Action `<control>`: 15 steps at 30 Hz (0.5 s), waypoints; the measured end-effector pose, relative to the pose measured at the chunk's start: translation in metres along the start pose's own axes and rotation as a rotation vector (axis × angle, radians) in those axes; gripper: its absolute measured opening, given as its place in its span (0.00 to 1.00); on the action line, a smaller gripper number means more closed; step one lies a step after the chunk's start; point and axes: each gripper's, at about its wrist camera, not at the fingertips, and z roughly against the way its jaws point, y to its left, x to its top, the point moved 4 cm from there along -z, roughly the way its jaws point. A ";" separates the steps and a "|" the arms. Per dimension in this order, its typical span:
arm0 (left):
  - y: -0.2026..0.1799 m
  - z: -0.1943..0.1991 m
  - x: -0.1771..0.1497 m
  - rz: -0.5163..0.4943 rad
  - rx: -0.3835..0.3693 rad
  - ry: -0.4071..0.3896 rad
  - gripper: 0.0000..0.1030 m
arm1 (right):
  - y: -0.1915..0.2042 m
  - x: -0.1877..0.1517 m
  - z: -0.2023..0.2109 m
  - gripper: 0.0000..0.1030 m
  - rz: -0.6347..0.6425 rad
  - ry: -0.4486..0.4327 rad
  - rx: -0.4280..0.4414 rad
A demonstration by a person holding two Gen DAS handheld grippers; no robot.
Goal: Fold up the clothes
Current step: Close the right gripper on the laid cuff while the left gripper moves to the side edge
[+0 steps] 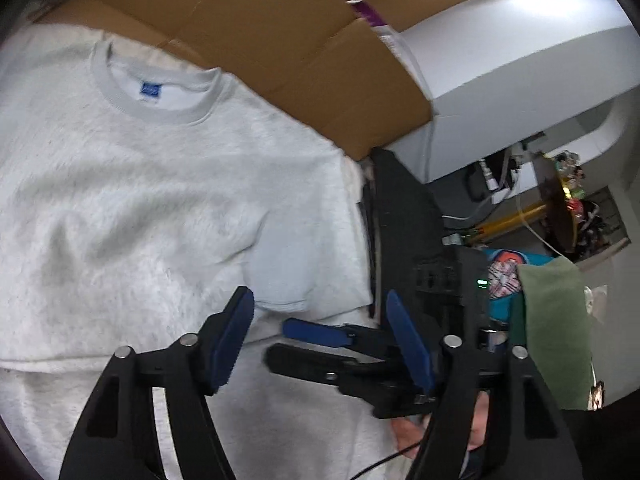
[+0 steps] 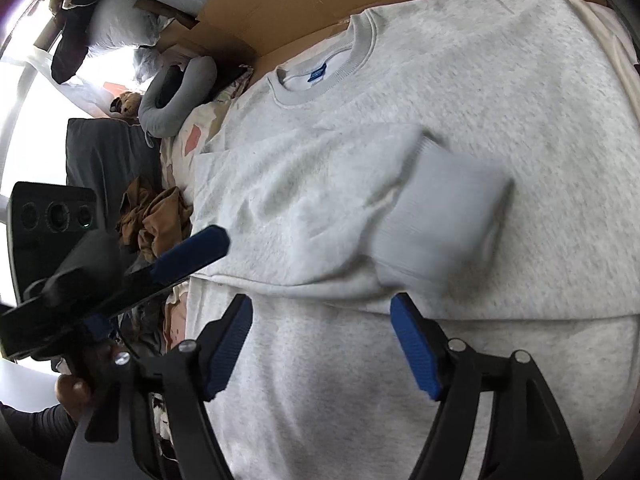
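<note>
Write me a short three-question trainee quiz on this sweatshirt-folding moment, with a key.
1. True or false: the sleeve cuff lies folded across the chest of the grey sweatshirt.
2. Multiple choice: what colour is the neck label? A red, B blue, C green.
3. Fill the gap: the right gripper has its jaws ____, with no cloth pinched between them.

Key
1. True: the sleeve crosses the body with the ribbed cuff resting on it.
2. B: it is a blue tag inside the collar.
3. Open: both jaws stand apart above the fabric, as do those of the left gripper.
</note>
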 end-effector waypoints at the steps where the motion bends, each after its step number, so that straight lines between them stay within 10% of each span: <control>1: -0.002 0.003 0.001 0.001 -0.003 -0.004 0.68 | -0.002 0.001 0.001 0.69 -0.006 -0.005 0.002; 15: 0.070 0.082 -0.002 0.084 0.219 -0.118 0.68 | -0.038 0.009 0.019 0.71 -0.114 -0.050 -0.033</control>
